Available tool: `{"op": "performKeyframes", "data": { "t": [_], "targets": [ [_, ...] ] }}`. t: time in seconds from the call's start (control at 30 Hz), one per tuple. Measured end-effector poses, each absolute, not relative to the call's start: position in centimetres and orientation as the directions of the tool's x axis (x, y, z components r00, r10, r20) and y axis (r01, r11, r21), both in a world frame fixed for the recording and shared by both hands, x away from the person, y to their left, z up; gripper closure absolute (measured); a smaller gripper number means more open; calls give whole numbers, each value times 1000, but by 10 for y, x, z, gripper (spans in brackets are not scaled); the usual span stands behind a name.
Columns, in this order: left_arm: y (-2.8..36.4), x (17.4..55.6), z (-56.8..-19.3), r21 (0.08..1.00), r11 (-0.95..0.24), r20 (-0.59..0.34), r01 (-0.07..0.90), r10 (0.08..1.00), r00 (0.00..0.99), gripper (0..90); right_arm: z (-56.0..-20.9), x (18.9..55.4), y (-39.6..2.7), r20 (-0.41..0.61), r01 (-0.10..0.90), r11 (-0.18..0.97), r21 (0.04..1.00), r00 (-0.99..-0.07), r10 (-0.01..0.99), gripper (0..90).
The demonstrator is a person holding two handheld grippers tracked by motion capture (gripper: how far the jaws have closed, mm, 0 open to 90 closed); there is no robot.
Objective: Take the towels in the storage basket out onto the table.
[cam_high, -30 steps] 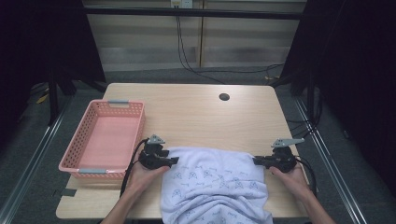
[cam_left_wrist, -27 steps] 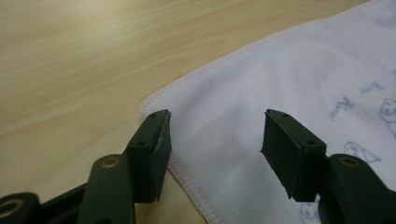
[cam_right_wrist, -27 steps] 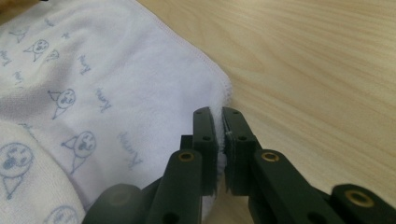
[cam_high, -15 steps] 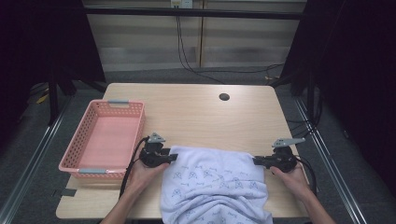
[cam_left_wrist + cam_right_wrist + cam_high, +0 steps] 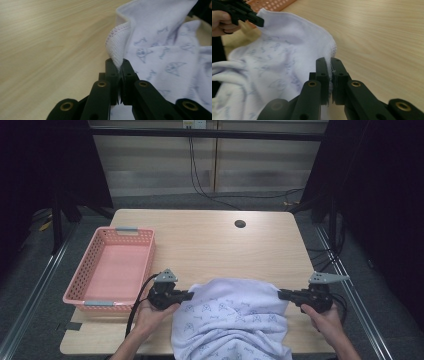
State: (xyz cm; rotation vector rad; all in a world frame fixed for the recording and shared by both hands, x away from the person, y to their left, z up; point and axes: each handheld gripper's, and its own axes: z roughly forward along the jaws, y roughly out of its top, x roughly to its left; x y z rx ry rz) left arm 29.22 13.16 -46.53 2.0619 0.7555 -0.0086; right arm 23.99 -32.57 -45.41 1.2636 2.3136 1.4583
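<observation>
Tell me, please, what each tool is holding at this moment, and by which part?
Both hold the white printed cloth: the left tool has just closed on its stitched hem at one corner, and the right tool is shut on the hem at the opposite corner.

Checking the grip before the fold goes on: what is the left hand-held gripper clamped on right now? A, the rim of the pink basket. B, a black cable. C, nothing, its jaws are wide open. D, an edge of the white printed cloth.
D: in the left gripper view the left hand-held gripper has its jaws pinched shut on the stitched hem of the white printed cloth.
</observation>
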Motion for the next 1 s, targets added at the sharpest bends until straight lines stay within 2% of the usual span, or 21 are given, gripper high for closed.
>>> {"op": "performKeyframes", "data": {
  "t": [0.13,0.3,0.6,0.83,1.0],
  "targets": [
    [137,283,-451,789,-370,-282,491,491,824,873,-442,220,-324,284,551,195,811,-663,693,858],
    [145,287,-416,844,-319,-236,431,501,833,873,-409,222,-328,259,480,147,865,-678,688,859],
    [155,310,-347,914,-246,-146,324,545,826,873,-341,257,-334,184,326,70,943,-682,708,861],
    [160,341,-328,921,-213,-145,325,588,796,873,-314,293,-336,166,299,54,953,-662,731,862],
    [156,368,-329,919,-199,-148,341,628,764,873,-305,323,-333,160,307,59,950,-640,752,861]
  ]
}}
